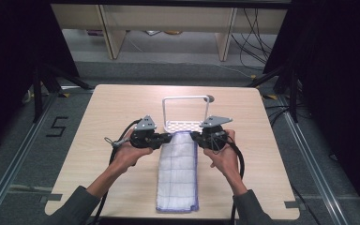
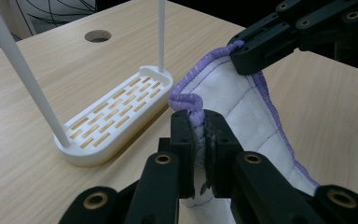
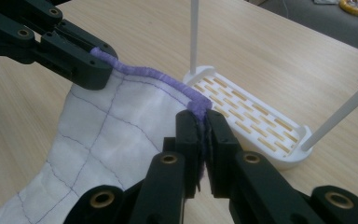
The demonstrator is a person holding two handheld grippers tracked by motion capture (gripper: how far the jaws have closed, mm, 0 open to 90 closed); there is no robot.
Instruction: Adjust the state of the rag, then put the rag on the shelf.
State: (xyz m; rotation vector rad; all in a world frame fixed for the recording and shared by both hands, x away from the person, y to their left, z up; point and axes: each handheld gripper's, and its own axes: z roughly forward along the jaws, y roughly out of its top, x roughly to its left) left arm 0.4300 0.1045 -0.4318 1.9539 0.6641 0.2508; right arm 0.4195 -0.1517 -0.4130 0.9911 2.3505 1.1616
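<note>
1. The left gripper (image 1: 168, 138) has its jaws clamped on the near-left corner of the cloth's (image 1: 178, 173) far edge; the purple hem bunches between the pads.
2. The right gripper (image 1: 194, 136) pinches the opposite corner of that same edge, jaws tight on it.
3. The white cloth's far end is lifted between the two; the rest lies flat on the wooden surface (image 1: 98, 140), running toward the person.
4. A white slotted rack (image 1: 183, 124) stands just beyond the raised edge.
</note>
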